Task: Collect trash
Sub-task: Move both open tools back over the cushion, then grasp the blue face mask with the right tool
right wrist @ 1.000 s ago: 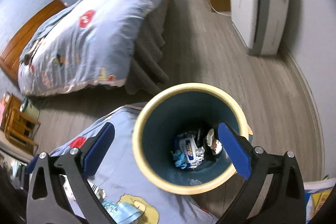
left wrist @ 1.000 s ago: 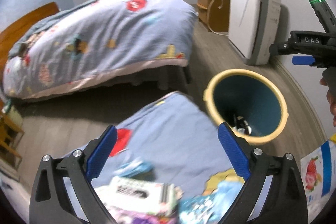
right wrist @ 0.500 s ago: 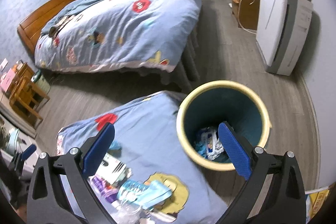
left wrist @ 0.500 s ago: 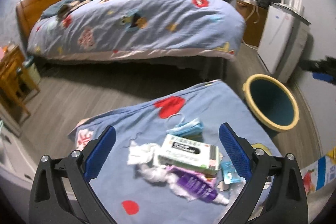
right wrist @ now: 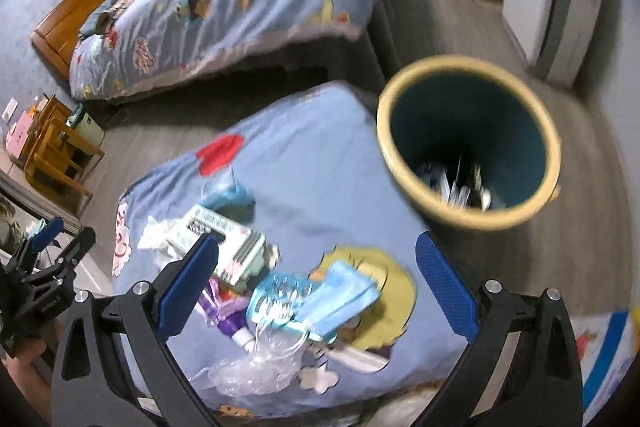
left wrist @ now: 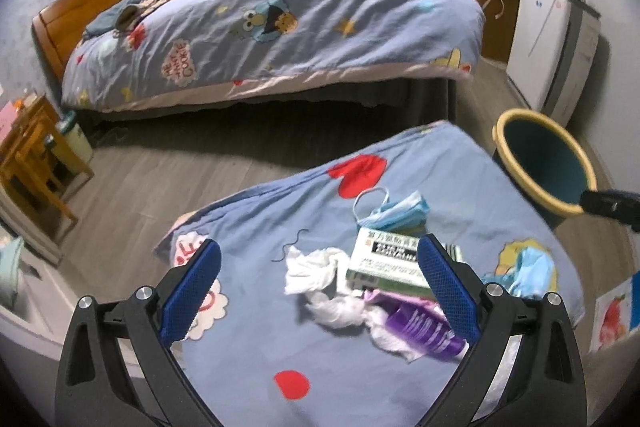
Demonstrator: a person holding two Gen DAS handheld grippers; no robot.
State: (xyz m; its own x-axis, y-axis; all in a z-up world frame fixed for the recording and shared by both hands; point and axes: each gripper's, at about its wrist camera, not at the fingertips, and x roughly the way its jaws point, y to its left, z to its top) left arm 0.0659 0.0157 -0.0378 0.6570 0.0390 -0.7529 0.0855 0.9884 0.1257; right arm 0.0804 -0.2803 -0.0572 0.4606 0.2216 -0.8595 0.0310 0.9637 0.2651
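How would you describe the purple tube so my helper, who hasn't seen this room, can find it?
Find the blue cartoon-print cover beside the yellow-rimmed bin. A litter pile lies there; the purple tube rests among white tissues, just nearer than the green-and-white box. It is the only purple item.

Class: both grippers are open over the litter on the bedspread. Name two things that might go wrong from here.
The purple tube lies tangled in white tissue, so the left gripper may drag both. The clear plastic wrap sits near the cover's edge and might slide off, away from the bin.
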